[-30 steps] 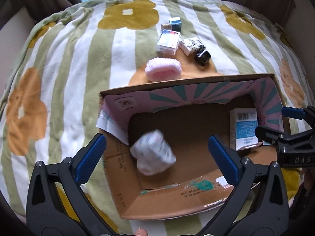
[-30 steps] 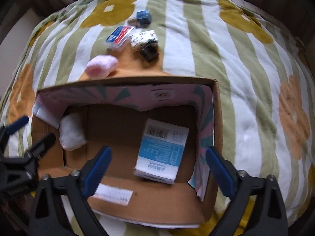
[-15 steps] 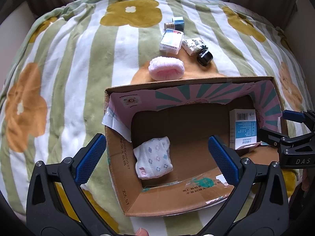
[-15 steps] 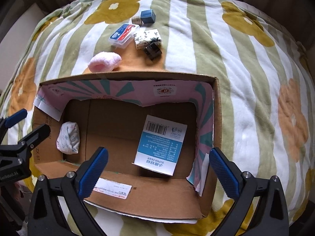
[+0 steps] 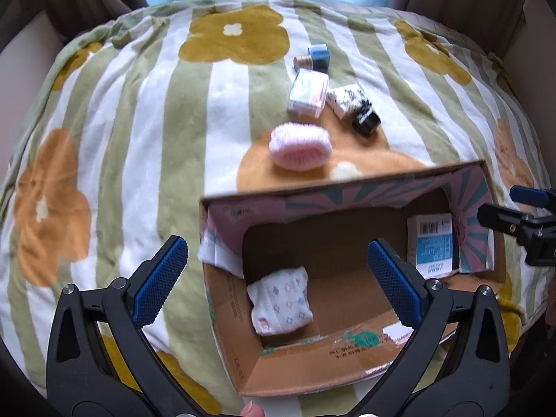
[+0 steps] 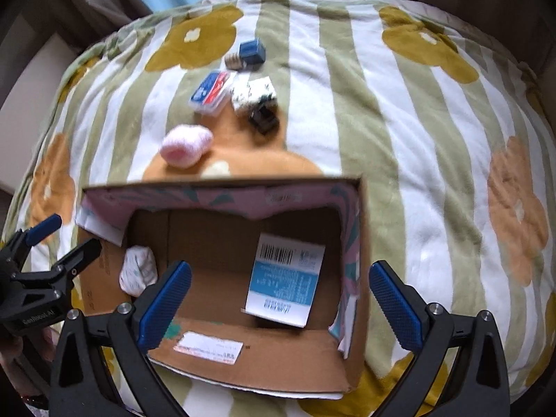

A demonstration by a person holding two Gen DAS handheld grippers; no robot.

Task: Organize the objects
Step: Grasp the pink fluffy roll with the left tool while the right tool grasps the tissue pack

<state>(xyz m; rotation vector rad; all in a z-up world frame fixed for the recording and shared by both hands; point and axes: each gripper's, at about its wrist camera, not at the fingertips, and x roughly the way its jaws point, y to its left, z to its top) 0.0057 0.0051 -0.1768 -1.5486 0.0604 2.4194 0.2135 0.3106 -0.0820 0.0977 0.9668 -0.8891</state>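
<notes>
The left gripper [image 5: 278,274] is being held wide open over the near left part of the cardboard box [image 5: 243,358], and nothing is being gripped by it. Directly under the gap between its blue pads, a little toward the left pad, a folded white cloth with small flowers [image 5: 280,304] is lying on the box floor. The right gripper [image 6: 278,299] is also being held fully open and empty, and below it, slightly toward its right pad, a white and blue carton [image 6: 285,279] is resting flat inside the box.

Beyond the far wall of the box, the things not yet put away are lying on the striped blanket [image 5: 121,121]. The nearest one is the pink fluffy roll [image 5: 299,145]. It is lying straight ahead of the left gripper and just past the box edge; from the right gripper it is lying ahead and clearly to the left. Its long axis is running left to right, across the line of approach, so it is judged that the pads should be closed on its short width. The left gripper is judged to be the nearer one. Farther ahead, a clear plastic case [image 5: 308,93], a patterned white box [image 5: 345,100], a small black object [image 5: 365,121] and a blue cube [image 5: 318,56] are lying close together.
</notes>
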